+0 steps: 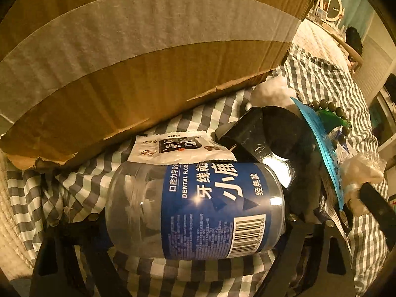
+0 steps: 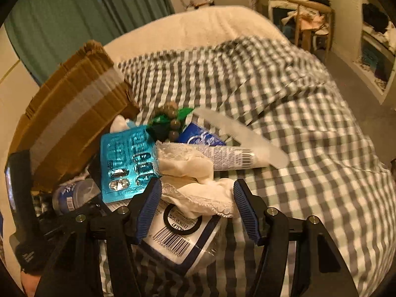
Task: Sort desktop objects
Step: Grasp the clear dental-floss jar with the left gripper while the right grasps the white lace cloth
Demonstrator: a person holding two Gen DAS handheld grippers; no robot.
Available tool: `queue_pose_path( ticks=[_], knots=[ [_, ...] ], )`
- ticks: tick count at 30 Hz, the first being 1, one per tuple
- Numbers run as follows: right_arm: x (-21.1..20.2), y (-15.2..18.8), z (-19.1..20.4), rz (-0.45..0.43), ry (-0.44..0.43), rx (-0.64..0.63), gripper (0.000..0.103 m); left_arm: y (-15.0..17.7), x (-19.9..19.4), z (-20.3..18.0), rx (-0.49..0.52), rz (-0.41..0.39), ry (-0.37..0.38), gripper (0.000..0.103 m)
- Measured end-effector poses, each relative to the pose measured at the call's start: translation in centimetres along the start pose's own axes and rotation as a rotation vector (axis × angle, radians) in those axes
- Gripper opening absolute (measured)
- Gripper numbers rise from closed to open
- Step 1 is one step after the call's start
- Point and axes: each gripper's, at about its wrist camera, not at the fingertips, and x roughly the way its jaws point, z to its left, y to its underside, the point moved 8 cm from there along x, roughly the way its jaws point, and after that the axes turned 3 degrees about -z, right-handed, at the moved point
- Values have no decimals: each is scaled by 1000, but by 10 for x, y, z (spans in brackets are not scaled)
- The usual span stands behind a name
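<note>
Left gripper [image 1: 195,212]: we see its black fingers either side of the clear plastic dental-floss jar with a blue label [image 1: 198,210], which lies on its side on the grey-and-white checked bedcover [image 1: 321,74]; whether the pads actually clamp it we cannot tell. Brown taped cardboard box [image 1: 136,49] sits just behind. We judge this a pick for sorting; next move needs a firm grasp, then a lift over the box wall.

Right gripper [image 2: 196,212]: blue-padded jaws stand apart around cream lace-edged cloth [image 2: 198,180], not closed. Teal blister pack [image 2: 126,160] beside it. Bedroom: green curtain [image 2: 86,12], wooden chair [image 2: 311,17].
</note>
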Motion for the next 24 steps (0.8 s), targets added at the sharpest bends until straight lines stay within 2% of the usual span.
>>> queue_pose_path(
  ticks=[3, 5, 8, 13, 18, 24],
  knots=[
    [9, 4, 3, 28, -3, -22, 41, 0, -1, -1, 5, -8, 9, 91],
    [9, 6, 4, 31, -12, -17, 27, -1, -1, -1, 1, -9, 19, 91],
    [2, 7, 5, 20, -11, -15, 19, -1, -2, -2, -5, -8, 25, 91],
    [-23, 6, 6, -15, 6, -7, 16, 3, -14, 4, -56, -30, 40, 91],
    [-50, 4, 8, -41, 30, -18, 14, 7, -37, 6, -20, -98, 42, 91],
    [-85, 5, 13, -73, 56, -34, 13, 4, -63, 5, -16, -171, 78, 91]
  ],
)
